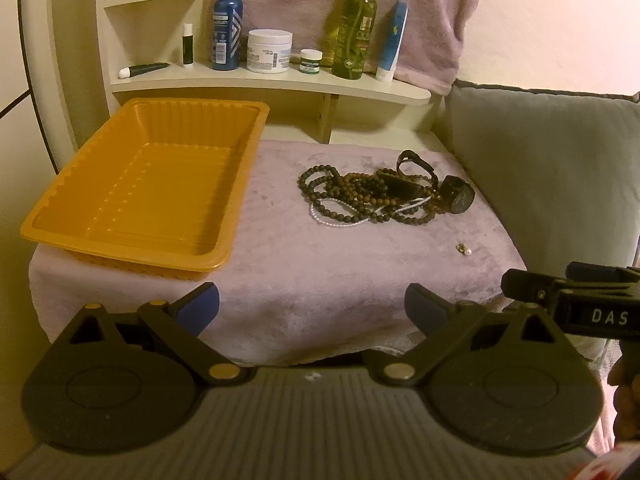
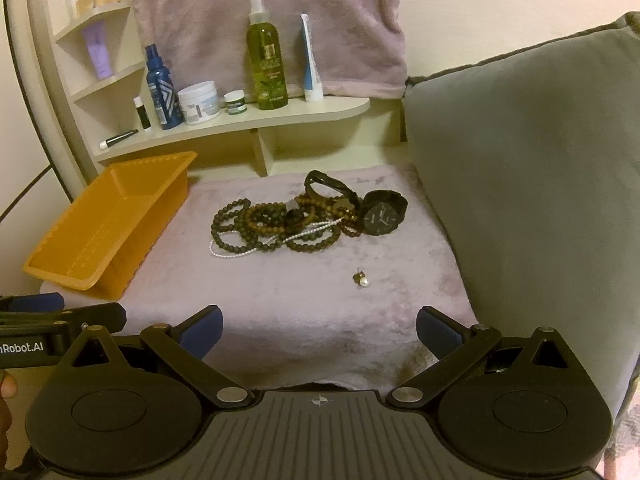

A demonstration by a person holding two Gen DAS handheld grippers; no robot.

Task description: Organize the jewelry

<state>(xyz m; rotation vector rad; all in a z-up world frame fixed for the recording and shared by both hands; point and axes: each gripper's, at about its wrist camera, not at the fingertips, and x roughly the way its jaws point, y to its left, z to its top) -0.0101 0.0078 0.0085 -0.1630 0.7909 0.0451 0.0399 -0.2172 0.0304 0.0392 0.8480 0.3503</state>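
Right wrist view shows first the largest thing, a grey cushion [image 2: 532, 184], which stands along the right side of the surface [image 2: 296, 312], a low top covered with a pale lilac plush cloth. On the left part of the surface sits the orange tray [image 2: 72, 268], and it has nothing inside. Behind it a cream shelf [image 2: 240, 124] carries bottles and jars. Near the middle of the surface, toward the back, lies the pile of jewelry [image 2: 280, 224]: dark and brown bead strands are tangled with a thin white bead strand, a black bracelet lies on top, and a black wristwatch [image 2: 384, 212] touches the pile on its right side. Apart from the pile, closer to the camera, lies one small pearl earring [image 2: 362, 278]. The right gripper [image 2: 318, 332] has its fingers spread wide and they hold nothing; the left gripper [image 1: 312, 308] is also wide and holds nothing. Both hover at the near edge of the surface. The earring lies ahead of the right fingers and a little to their right, and in the left wrist view it lies far to the right, so the right gripper seems the nearer one for it. The tray is on the left gripper's side. No piece is in the tray yet, so the task seems to be at its start.
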